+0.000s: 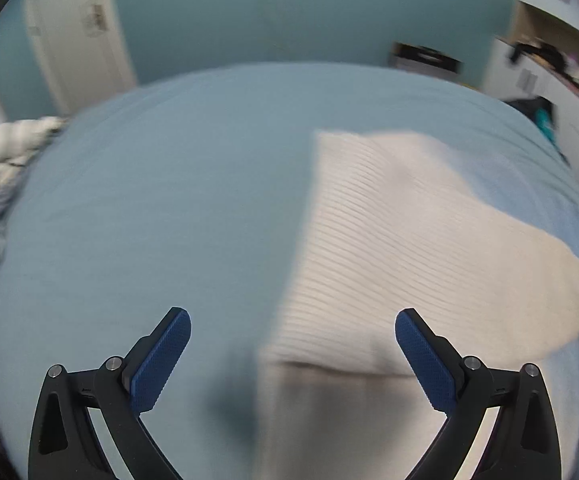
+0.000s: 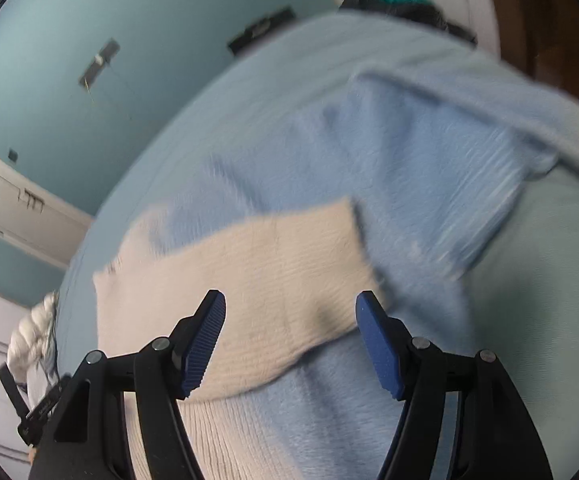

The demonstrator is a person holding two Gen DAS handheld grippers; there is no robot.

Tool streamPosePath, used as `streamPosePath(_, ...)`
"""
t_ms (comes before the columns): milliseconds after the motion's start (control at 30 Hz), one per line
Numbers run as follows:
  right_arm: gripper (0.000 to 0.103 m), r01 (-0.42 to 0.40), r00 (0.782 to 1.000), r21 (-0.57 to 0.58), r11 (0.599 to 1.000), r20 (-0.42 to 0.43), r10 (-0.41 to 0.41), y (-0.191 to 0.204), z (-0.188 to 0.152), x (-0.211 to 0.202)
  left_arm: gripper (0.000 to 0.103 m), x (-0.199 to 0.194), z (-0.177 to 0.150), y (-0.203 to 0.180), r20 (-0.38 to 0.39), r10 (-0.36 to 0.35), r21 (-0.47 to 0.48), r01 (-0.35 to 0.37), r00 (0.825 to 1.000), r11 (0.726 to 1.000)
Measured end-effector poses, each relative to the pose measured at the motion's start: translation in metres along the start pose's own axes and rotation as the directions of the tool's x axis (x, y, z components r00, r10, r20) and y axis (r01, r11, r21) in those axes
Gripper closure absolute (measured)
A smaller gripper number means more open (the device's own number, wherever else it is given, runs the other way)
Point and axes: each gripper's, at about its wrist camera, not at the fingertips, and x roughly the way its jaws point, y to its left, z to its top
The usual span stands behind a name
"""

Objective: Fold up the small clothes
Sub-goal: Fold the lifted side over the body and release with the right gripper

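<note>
Now both your claws stand wide apart and hold nothing: the left claw [image 1: 293,322] hangs over the near corner of the cream ribbed garment [image 1: 401,240], and the right claw [image 2: 290,305] hangs over the same cream piece where it lies across a fluffy light-blue sweater [image 2: 429,160]. Both clothes rest on the bed [image 1: 149,220], spread over its pale blue cover.

To fold well, bring each claw down onto a hem corner, pinch only the top layer, and carry both corners across together so the crease runs straight along the ribs. Keep the cream piece from dragging the sweater beneath it; lift slightly before you sweep.

From the left wrist view, the cream garment's left edge looks straight and a fold line seems to cross its near end, though blur makes that uncertain. You have broad bare cover to the left of it for laying the fold. To the right the sweater crowds the space, and a white knitted bundle [image 1: 5,148] sits at the bed's far left edge, well apart.
</note>
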Motion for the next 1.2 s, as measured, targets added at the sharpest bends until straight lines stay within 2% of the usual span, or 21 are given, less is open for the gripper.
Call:
streamPosePath(67,0.039,-0.03,0.998,0.089,0.996,-0.056,0.035,-0.012,-0.008,0.022,0.0,0.01,-0.015,-0.012,-0.039,-0.016,0.043,0.017,0.999,0.999)
streamPosePath(133,0.039,-0.052,0.994,0.176,0.983,-0.083,0.068,-0.028,-0.008,0.036,0.0,0.03,-0.019,-0.026,-0.069,0.029,0.102,-0.022,0.997,0.995)
streamPosePath(167,0.039,-0.057,0.994,0.197,0.979,-0.081,0.075,-0.035,-0.02,0.03,0.0,0.034,-0.024,-0.032,-0.077,0.062,0.141,-0.051,0.995,0.989)
streamPosePath(233,0.045,-0.08,0.993,0.235,0.969,-0.061,0.097,-0.044,-0.02,0.035,0.0,0.039,-0.033,-0.042,-0.072,0.095,0.189,-0.08,0.993,0.979)
streamPosePath(267,0.067,-0.08,0.995,0.236,0.969,-0.046,0.093,-0.045,-0.017,0.034,0.0,0.038,-0.037,-0.042,-0.065,0.106,0.201,-0.091,0.992,0.975)
streamPosePath(300,0.099,-0.08,0.995,0.235,0.969,-0.042,0.093,-0.046,-0.011,0.033,0.0,0.036,-0.037,-0.043,-0.054,0.114,0.202,-0.101,0.992,0.974)
streamPosePath(433,0.098,-0.17,0.985,0.25,0.953,0.028,0.169,-0.033,-0.017,-0.009,0.0,0.037,-0.04,-0.049,-0.008,0.093,0.15,-0.091,0.996,0.985)
streamPosePath(467,0.099,-0.176,0.984,0.225,0.958,0.048,0.169,-0.024,-0.017,-0.022,0.0,0.037,-0.047,-0.039,0.0,0.104,0.137,-0.103,0.995,0.985)
streamPosePath(533,0.099,-0.166,0.985,0.208,0.964,0.08,0.153,-0.012,-0.021,-0.035,0.0,0.066,-0.062,-0.038,-0.008,0.151,0.128,-0.149,0.988,0.981)
streamPosePath(567,0.099,-0.142,0.988,0.225,0.964,0.084,0.126,-0.012,-0.024,-0.039,0.0,0.072,-0.065,-0.036,-0.034,0.17,0.125,-0.164,0.985,0.978)
streamPosePath(633,0.099,-0.07,0.996,0.243,0.967,0.063,0.056,-0.02,-0.027,-0.034,0.0,0.082,-0.066,-0.03,-0.066,0.142,0.087,-0.136,0.988,0.987)
streamPosePath(733,0.099,0.067,0.998,0.207,0.976,-0.024,-0.064,-0.044,-0.039,-0.007,0.0,0.08,-0.071,-0.023,-0.085,0.116,0.042,-0.113,0.99,0.993)
streamPosePath(800,0.094,0.088,0.994,0.164,0.983,-0.081,-0.076,-0.051,-0.045,0.015,0.0,0.076,-0.072,-0.022,-0.094,0.115,0.043,-0.112,0.989,0.993)
streamPosePath(833,0.094,0.047,0.997,0.166,0.985,-0.062,-0.037,-0.057,-0.051,0.017,0.0,0.075,-0.072,-0.022,-0.097,0.117,0.043,-0.113,0.988,0.993)
streamPosePath(867,0.088,0.02,0.999,0.175,0.984,-0.041,-0.013,-0.059,-0.051,0.013,0.0,0.069,-0.072,-0.023,-0.1,0.123,0.046,-0.119,0.987,0.992)
streamPosePath(900,0.074,-0.004,0.999,0.2,0.98,-0.038,0.012,-0.063,-0.056,0.007,0.0,0.066,-0.069,-0.025,-0.102,0.129,0.054,-0.124,0.986,0.991)
streamPosePath(967,0.052,-0.045,0.997,0.255,0.966,-0.042,0.057,-0.075,-0.071,-0.013,0.0,0.054,-0.067,-0.029,-0.095,0.142,0.077,-0.135,0.985,0.988)
streamPosePath(1000,0.041,-0.044,0.998,0.255,0.966,-0.032,0.054,-0.079,-0.078,-0.025,0.0,0.042,-0.067,-0.033,-0.079,0.145,0.092,-0.137,0.986,0.986)
streamPosePath(1067,0.031,0.009,1.0,0.21,0.978,-0.008,-0.008,-0.09,-0.094,-0.056,0.0,0.012,-0.07,-0.043,-0.033,0.136,0.12,-0.132,0.99,0.984)
streamPosePath(1167,0.03,0.113,0.991,0.141,0.984,0.049,-0.121,-0.107,-0.118,-0.098,0.0,-0.025,-0.074,-0.058,0.023,0.109,0.156,-0.111,0.994,0.981)
streamPosePath(1200,0.029,0.169,0.981,0.125,0.978,0.075,-0.179,-0.112,-0.121,-0.104,0.0,-0.036,-0.076,-0.064,0.039,0.096,0.165,-0.101,0.995,0.981)
